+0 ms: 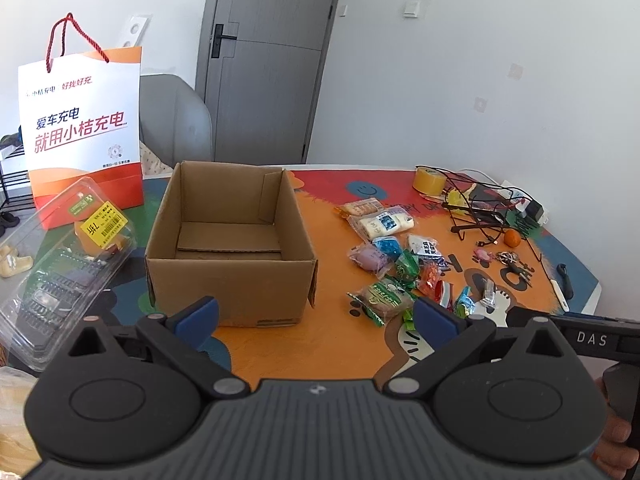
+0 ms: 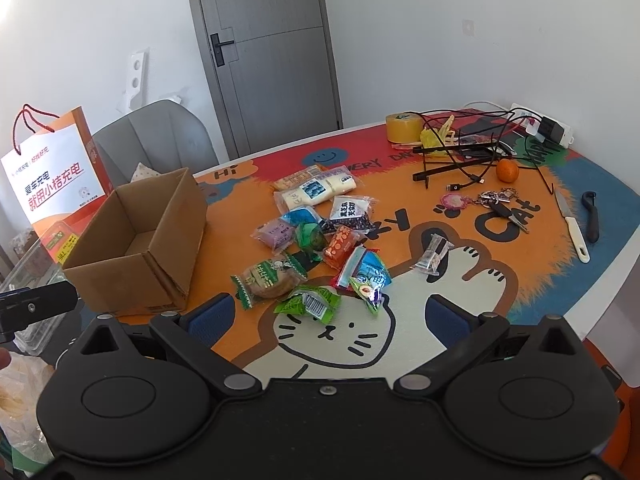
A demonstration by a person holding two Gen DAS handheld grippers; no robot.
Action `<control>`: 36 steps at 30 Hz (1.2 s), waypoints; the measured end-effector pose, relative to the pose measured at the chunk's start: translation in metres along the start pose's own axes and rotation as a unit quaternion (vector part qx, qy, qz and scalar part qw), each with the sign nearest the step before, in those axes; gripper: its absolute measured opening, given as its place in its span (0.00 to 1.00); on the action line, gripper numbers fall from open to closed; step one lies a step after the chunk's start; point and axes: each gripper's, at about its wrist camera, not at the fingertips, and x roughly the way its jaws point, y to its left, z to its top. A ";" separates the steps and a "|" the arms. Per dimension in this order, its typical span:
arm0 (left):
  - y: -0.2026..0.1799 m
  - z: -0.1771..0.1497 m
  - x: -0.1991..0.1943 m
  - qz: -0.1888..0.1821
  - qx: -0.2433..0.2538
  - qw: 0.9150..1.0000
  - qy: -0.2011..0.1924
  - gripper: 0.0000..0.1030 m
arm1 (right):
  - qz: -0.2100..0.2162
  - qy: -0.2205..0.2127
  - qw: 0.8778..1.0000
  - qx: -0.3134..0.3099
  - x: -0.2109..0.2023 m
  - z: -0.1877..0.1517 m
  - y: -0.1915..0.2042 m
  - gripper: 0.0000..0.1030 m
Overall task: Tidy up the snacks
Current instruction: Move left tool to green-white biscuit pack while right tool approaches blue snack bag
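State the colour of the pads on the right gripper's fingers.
Blue, on black fingers; the pads show best in the right wrist view.

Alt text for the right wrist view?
The open right claw hovers over a colourful cat-print table mat, facing a pile of wrapped snacks. An empty cardboard box sits left; a knife lies right.

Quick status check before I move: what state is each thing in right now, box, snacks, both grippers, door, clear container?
cardboard box: open, upright, nothing inside
snack packets: sealed, loose pile on the mat beside the box
left gripper: jaws open, holding nothing
right gripper: jaws open, holding nothing
door: shut
clear plastic container: lid closed
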 end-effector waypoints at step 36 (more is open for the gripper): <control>-0.071 -0.004 0.127 -0.040 0.018 0.999 0.019 0.91 | 0.060 0.007 0.997 0.057 0.091 -0.009 -0.077 0.72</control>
